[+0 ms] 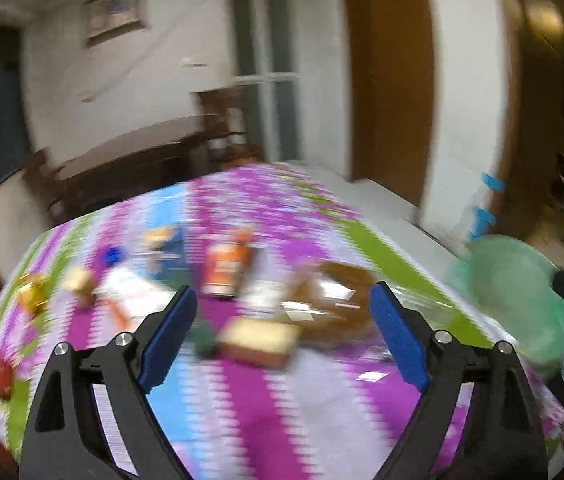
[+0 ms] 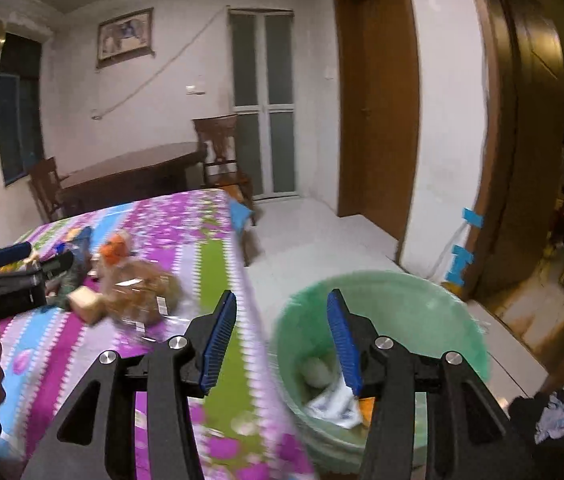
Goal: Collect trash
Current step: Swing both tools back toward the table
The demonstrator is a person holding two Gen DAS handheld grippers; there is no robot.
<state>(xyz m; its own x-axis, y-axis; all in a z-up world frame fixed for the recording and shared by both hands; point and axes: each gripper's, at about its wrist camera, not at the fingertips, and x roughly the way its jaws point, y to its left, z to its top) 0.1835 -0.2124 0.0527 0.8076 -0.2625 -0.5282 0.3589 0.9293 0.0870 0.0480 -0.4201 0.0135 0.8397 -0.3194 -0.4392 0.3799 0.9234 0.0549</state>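
Both grippers are empty, fingers spread wide. The left gripper hangs over the bench, above a blurred scatter of trash: a tan box, a brown bag and an orange carton. The right gripper sits above the bench edge and the green-lined bin, just beside the bench, with white scraps lying inside.
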